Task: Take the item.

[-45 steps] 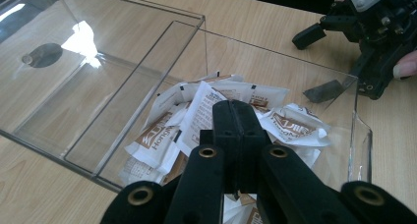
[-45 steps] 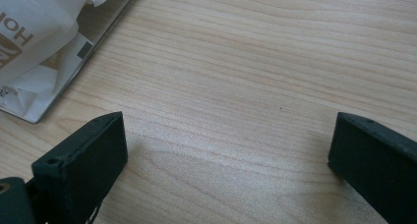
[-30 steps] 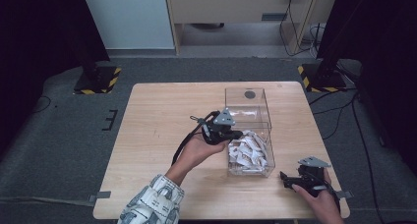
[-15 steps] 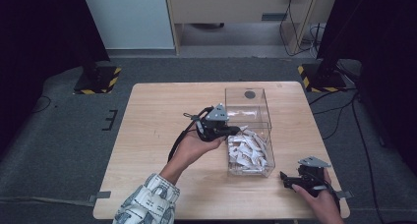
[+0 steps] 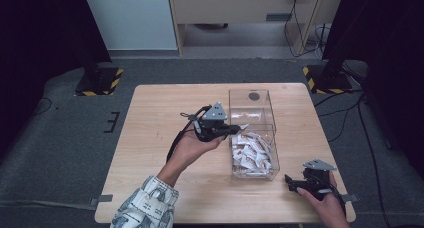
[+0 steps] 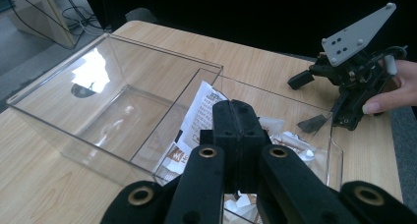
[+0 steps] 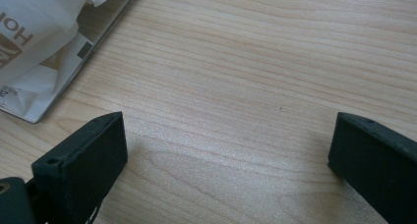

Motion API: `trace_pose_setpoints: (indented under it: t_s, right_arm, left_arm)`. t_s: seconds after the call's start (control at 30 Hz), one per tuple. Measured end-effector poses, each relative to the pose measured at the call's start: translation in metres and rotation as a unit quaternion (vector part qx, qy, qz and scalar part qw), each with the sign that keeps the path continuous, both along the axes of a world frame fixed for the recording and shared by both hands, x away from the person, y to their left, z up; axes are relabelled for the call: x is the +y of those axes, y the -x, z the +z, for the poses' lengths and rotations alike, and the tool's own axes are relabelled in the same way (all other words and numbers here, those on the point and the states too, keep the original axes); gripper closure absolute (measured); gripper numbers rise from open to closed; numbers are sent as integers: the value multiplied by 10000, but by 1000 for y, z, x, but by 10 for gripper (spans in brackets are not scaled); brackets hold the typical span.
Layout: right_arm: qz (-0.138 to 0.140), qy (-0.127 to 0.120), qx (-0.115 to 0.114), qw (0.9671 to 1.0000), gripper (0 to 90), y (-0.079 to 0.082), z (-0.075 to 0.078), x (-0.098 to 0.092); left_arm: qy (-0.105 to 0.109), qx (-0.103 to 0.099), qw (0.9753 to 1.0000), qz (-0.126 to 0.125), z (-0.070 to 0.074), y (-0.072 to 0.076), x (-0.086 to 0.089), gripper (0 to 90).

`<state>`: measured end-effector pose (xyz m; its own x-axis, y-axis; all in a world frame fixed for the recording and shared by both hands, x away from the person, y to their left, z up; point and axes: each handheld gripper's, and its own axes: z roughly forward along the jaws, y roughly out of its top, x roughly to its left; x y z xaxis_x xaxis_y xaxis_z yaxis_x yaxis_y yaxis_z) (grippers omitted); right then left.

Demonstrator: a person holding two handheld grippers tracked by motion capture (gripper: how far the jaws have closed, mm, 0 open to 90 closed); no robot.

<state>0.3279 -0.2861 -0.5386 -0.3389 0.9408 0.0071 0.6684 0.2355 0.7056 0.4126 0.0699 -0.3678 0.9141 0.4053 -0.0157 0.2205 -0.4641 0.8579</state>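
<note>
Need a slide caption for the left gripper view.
Left gripper shut on a paper packet above the clear two-compartment box.

Packet: a white paper sachet (image 6: 204, 108) with brown print, clamped at one end between the shut jaws of the left gripper (image 5: 239, 128), hanging over the box wall
Clear box: a transparent plastic container (image 5: 265, 104) with two compartments, upright on the wooden table
Far compartment: bare
Near compartment: a loose heap of white sachets (image 5: 252, 153) with brown lettering, lying crisscross

Wooden table (image 5: 150, 138), grey carpet (image 5: 60, 138), cabinet (image 5: 235, 8).
</note>
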Motion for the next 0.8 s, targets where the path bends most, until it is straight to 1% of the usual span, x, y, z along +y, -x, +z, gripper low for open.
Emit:
trace_pose_setpoints:
  t_s: [0.2, 0.5, 0.63, 0.8]
  right_arm:
    - [-1, 0, 1, 10000, 16, 0, 0, 0]
    - [0, 0, 0, 10000, 16, 0, 0, 0]
    - [-1, 0, 0, 10000, 16, 0, 0, 0]
    - [0, 1, 0, 10000, 16, 0, 0, 0]
  left_arm:
    - [28, -39, 10000, -3, 1, 1, 3, 898]
    - [117, -106, 9998, 110, 7, -1, 15, 898]
    - [107, -128, 9998, 146, 7, -1, 20, 897]
    - [93, -132, 9996, 240, 6, -6, 27, 898]
